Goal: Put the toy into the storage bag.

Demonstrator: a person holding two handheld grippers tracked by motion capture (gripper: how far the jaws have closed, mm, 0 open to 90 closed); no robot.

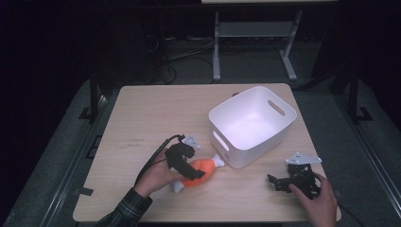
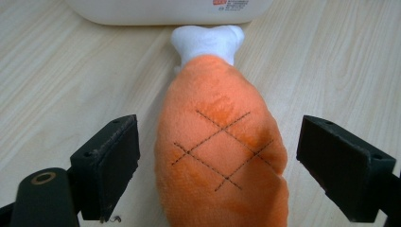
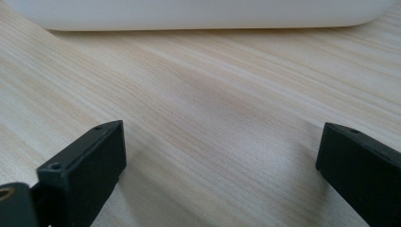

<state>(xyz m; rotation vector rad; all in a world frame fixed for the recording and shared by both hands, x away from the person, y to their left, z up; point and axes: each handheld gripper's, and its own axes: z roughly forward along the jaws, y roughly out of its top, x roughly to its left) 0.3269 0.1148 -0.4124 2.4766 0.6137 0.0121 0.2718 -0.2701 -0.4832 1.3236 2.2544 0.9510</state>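
Orange plush lay right under me: the drumstick toy sat between the wide-spread jaws of my left claw, and neither pad touched it. That claw held nothing. The toy rested flat on the wooden surface, its white bone end pointing at the white bin and sitting just against the bin's near wall. From the high view, my left claw hovered over the toy's thick end, near the bin's front corner. My right claw also stood wide apart with only bare surface between its jaws; it rested low, well to the right of the toy, with the bin's wall ahead of it.
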